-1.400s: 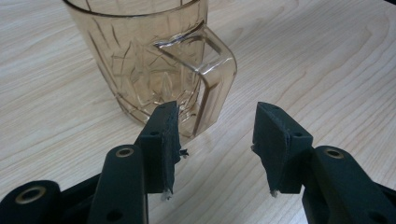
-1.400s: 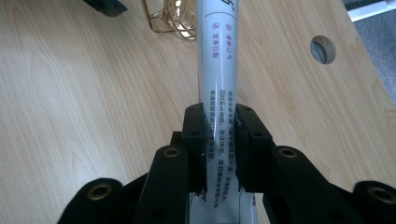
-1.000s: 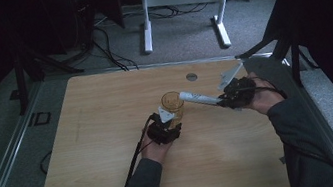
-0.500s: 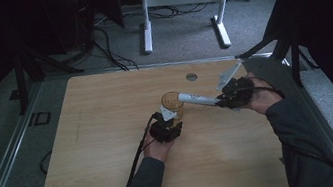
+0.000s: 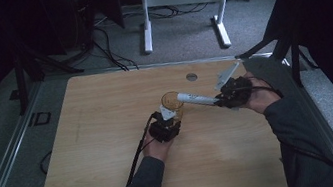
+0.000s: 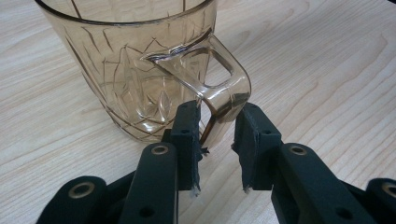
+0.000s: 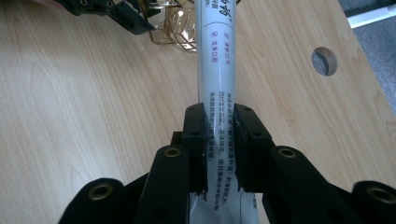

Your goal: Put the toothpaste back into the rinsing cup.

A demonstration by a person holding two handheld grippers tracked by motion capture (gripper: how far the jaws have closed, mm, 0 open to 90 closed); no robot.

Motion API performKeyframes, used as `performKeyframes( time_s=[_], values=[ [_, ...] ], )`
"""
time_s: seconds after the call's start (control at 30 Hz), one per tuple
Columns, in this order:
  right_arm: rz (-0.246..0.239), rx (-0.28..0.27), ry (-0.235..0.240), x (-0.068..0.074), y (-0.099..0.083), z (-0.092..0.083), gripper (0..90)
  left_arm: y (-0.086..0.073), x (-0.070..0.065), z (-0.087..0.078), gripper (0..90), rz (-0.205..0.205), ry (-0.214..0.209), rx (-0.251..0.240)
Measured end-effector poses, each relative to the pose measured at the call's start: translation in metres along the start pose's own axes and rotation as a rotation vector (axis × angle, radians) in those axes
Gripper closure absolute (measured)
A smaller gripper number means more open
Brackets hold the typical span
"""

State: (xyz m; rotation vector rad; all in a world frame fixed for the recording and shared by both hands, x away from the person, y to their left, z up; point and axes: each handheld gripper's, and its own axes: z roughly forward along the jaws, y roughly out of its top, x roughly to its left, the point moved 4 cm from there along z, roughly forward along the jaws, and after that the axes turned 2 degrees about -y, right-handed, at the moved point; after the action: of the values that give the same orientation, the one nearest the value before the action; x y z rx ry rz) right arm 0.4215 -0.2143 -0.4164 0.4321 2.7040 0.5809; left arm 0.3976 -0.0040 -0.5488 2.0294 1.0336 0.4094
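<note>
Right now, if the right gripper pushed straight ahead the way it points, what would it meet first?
The right gripper is shut on a white tube aimed at the amber glass mug. The tube's far end would probably meet the mug's rim first; depth there is unclear.

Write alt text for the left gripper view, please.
The left gripper has its two black jaws on either side of the handle of an amber glass mug, which stands upright on a light wooden table. The jaws have just been closing on the handle.
</note>
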Motion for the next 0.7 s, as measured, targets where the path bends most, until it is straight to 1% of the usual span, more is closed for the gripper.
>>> performKeyframes(
  time_s=[0.3,0.7],
  values=[
    [-0.001,0.004,-0.009,-0.001,0.005,0.002,76.6,0.000,0.000,0.000,71.9,0.005,0.001,0.000],
    [-0.003,0.014,0.000,-0.002,0.013,0.008,76.6,0.001,0.000,0.000,72.1,0.004,-0.003,0.004]
  ],
)
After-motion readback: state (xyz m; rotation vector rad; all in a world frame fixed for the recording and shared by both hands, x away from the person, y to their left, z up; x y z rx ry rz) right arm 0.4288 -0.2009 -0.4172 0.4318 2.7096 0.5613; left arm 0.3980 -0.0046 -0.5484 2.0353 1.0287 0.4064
